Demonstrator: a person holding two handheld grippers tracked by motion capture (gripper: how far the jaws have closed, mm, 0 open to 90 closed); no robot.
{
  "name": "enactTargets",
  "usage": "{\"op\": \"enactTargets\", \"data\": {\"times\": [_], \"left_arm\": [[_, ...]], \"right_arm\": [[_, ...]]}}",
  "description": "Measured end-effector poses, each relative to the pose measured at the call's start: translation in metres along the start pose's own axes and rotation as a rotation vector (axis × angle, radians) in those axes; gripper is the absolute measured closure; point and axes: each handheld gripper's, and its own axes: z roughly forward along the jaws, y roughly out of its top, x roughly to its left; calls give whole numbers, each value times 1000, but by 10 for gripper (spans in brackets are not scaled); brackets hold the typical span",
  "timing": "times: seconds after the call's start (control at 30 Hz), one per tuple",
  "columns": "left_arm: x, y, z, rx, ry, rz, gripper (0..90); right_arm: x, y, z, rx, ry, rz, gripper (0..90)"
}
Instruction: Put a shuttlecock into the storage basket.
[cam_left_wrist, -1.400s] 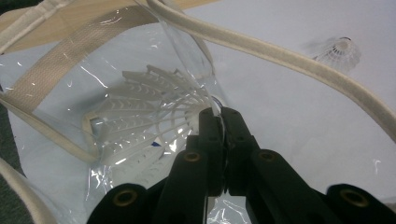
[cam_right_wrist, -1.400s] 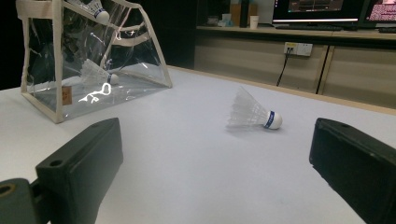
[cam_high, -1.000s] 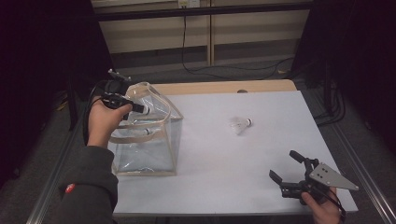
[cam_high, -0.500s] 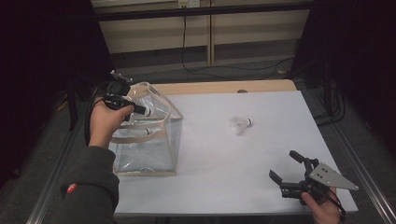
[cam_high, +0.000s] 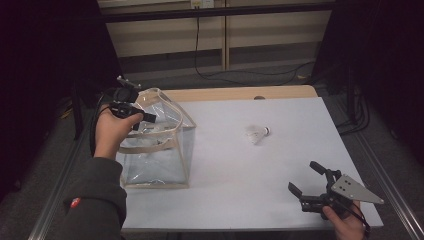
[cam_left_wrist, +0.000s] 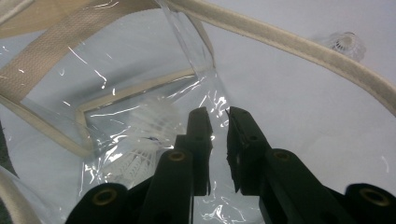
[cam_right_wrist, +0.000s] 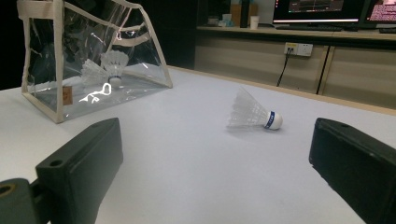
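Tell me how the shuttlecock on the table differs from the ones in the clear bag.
The loose shuttlecock lies on its side on the open white table; the bagged shuttlecocks sit inside the clear bag at the table's left. One is alone, the bagged are two together. All have white feathers.

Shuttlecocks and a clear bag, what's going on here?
A person is putting shuttlecocks into a clear bag. The left gripper sits over the bag's mouth, its jaws just opening a little with nothing between them; two shuttlecocks lie inside. A third shuttlecock lies on the table. The right gripper waits open nearby.
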Motion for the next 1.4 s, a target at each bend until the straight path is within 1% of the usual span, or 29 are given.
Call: {"op": "enactTargets", "data": {"times": [0.13, 0.17, 0.2, 0.27, 0.33, 0.37, 0.43, 0.5, 0.57, 0.6, 0.7, 0.77, 0.8, 0.87, 0.9, 0.97, 1.03, 1.1, 1.2, 1.3, 1.4], "left_arm": [[1, -1, -3, -14, 1, -1, 751], [1, -1, -4, -9, -6, 0, 751], [1, -1, -5, -15, -5, -3, 746], [2, -2, -6, -14, -10, 0, 709], [1, -2, -7, -25, -9, -4, 695], [1, -2, -8, -28, -7, -1, 672], [0, -2, -10, -31, -16, 1, 651], [-2, -2, -12, -35, -14, 3, 606], [-3, -1, -14, -33, -30, 3, 584], [-4, -1, -15, -41, -31, -4, 563], [-7, 1, -18, -49, -34, 2, 520], [-8, 1, -20, -48, -46, 3, 494], [-10, 1, -21, -48, -49, 7, 470], [-14, 1, -21, -47, -56, 15, 464], [-16, 1, -21, -48, -62, 26, 457], [-19, 2, -22, -54, -68, 28, 416], [-24, 3, -23, -63, -76, 44, 388], [-27, 3, -24, -64, -75, 56, 384], [-32, 5, -26, -79, -96, 48, 324], [-38, 6, -29, -94, -112, 61, 295], [-43, 7, -30, -101, -132, 57, 259]], "right_arm": [[0, 0, 0, 0, 0, -1, 25], [0, 0, 0, 0, 0, -2, 25], [0, 0, 0, 0, 0, -2, 25], [0, 0, 0, 1, -1, -1, 26], [0, 0, 0, 0, -1, 0, 25], [0, 0, 0, 1, -2, -2, 26], [0, 0, 0, 1, 0, -3, 26], [0, 0, 0, 2, 0, -3, 26], [0, 0, 0, 1, -1, -4, 25], [0, 0, 0, 1, -2, -6, 25], [0, 0, 0, 0, -1, -7, 25], [0, 0, 0, 0, -3, -2, 26], [0, 0, 0, 1, -1, -5, 25], [0, 0, 0, 0, -1, -8, 25], [0, 0, 0, 0, -1, -8, 25], [0, 0, 0, 0, -1, -7, 25], [0, 0, 0, -2, -2, -3, 25], [0, 0, 0, 0, -2, -9, 25], [0, 0, 0, 3, 0, -10, 25], [0, 0, 0, 2, -1, -9, 25], [0, 0, 0, 0, -1, -9, 25]]}}
